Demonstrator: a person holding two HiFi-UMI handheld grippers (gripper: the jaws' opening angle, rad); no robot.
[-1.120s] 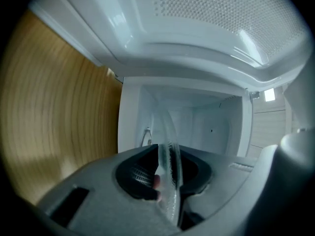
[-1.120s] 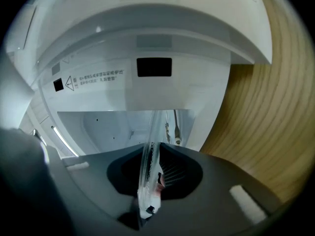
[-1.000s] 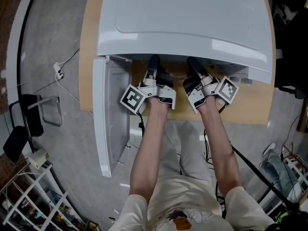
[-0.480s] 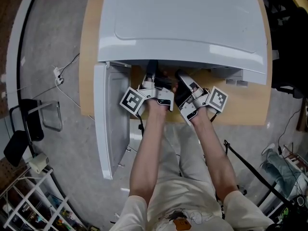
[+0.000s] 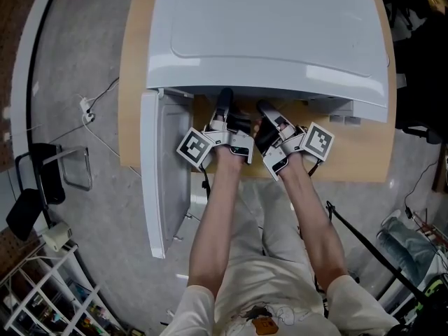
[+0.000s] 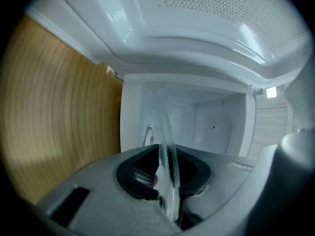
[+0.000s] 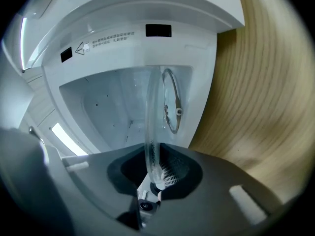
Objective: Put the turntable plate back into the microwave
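Note:
The clear glass turntable plate (image 6: 165, 132) stands on edge in front of the open white microwave (image 5: 266, 33). My left gripper (image 6: 165, 173) is shut on its rim. The plate (image 7: 150, 112) also passes between the jaws of my right gripper (image 7: 156, 173), which are closing with the pads on the glass. In the head view both grippers, left (image 5: 222, 98) and right (image 5: 264, 109), reach level into the oven's mouth side by side. The plate itself is hidden there under the oven's top. A roller ring (image 7: 172, 107) lies on the cavity floor.
The microwave door (image 5: 162, 173) hangs open at the left, past the edge of the wooden table (image 5: 357, 152). Cables and a power strip (image 5: 85, 105) lie on the grey floor, with a chair (image 5: 42, 173) and a wire rack (image 5: 42, 285) at lower left.
My right gripper has shifted left, closer to the left gripper, and now points in at a slant. The left gripper has stayed put.

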